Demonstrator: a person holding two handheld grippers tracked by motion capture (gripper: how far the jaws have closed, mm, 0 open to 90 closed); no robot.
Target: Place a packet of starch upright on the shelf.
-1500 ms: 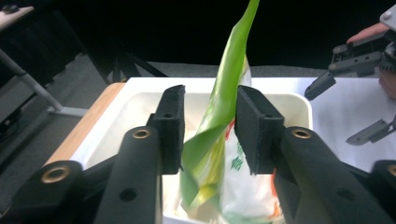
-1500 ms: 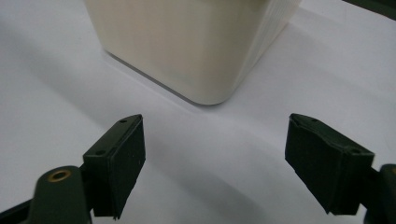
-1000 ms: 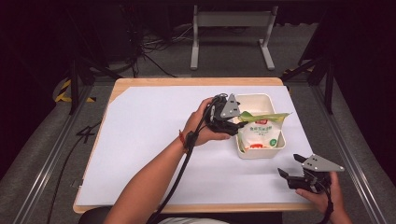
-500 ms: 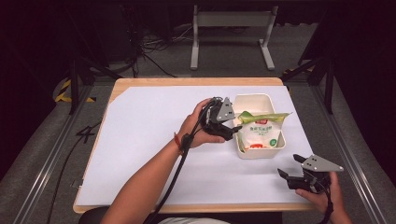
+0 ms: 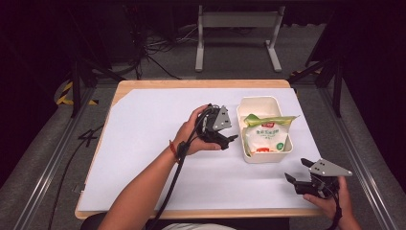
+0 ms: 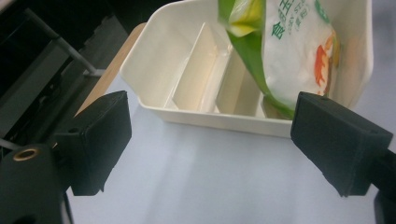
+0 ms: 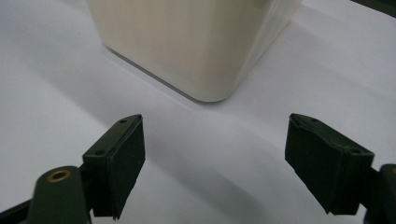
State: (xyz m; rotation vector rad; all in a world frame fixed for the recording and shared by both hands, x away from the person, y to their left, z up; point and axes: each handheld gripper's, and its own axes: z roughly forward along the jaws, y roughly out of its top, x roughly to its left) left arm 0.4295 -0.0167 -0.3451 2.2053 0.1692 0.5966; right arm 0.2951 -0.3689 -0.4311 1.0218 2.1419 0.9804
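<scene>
Placement of the white-and-green printed plastic food pouch (image 5: 266,135) into the cream rectangular plastic divided box (image 5: 265,156) looks done or nearly so: the pouch lies in the box, its green top edge overhanging the rim toward 2 o'clock in the high view. In the left gripper view the pouch leans across the inner partitions rather than lying flat in one compartment.

The left gripper (image 5: 229,140) sits just beside the box at its 9 o'clock side. Its jaws have just been opening and now stand wide apart with nothing between them; the box wall and pouch lie beyond the pads (image 6: 100,140).

The right gripper (image 5: 298,172) rests near the tabletop (image 5: 143,143) edge, at about 5 o'clock from the box. Its jaws are likewise spread wide and hold nothing; the right gripper view looks at a rounded box corner (image 7: 210,60) ahead.

Recommendation: draw the left gripper back level toward 9 o'clock, jaws kept spread, so that no pad snags the pouch edge or nudges the light box. If the pouch must sit lower, press on its middle, not its overhanging top.
</scene>
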